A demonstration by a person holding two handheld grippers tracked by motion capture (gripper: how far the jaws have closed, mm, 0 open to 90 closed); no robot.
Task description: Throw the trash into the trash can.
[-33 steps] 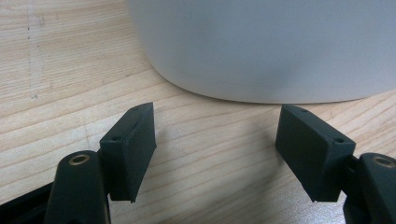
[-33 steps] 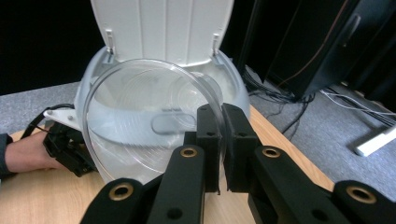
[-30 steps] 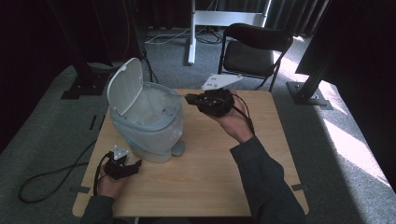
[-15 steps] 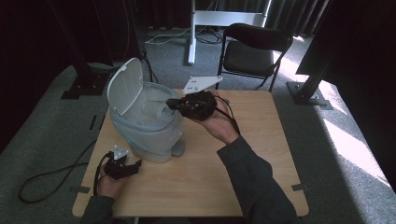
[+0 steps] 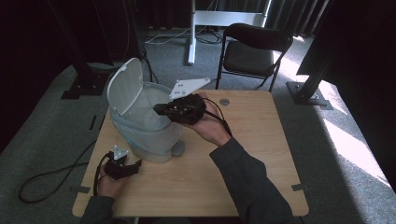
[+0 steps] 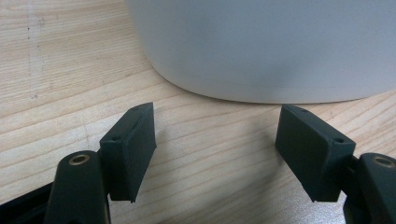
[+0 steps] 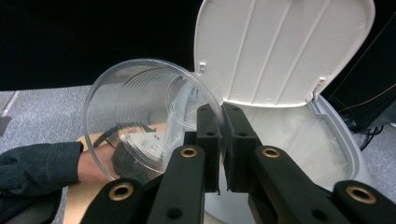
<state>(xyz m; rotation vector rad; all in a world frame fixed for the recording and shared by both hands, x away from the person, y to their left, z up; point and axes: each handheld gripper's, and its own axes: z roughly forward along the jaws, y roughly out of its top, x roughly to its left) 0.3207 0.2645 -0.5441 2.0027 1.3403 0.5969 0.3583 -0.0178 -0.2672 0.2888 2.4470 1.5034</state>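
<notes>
A white pedal bin [image 5: 144,133] with a plastic liner stands on the left of the wooden table [image 5: 261,140], its lid [image 5: 125,86] raised. My right gripper [image 5: 159,110] reaches over the bin's open top. In the right gripper view it [image 7: 222,114] is shut on the rim of a clear plastic cup [image 7: 140,116], held on its side in front of the lid [image 7: 280,46]. My left gripper [image 5: 135,165] rests low on the table at the bin's front. In the left gripper view it [image 6: 215,135] stands open, nothing between its jaws, with the bin's wall [image 6: 261,46] just ahead.
The bin's grey pedal [image 5: 177,148] sticks out at its base toward the table's middle. A black chair [image 5: 254,49] stands behind the table. A cable [image 5: 46,177] trails over the carpet at the left. Bare wood lies right of the bin.
My right hand has carried the cup leftward from above the table's middle to over the bin's opening. The left gripper has stayed in place.
</notes>
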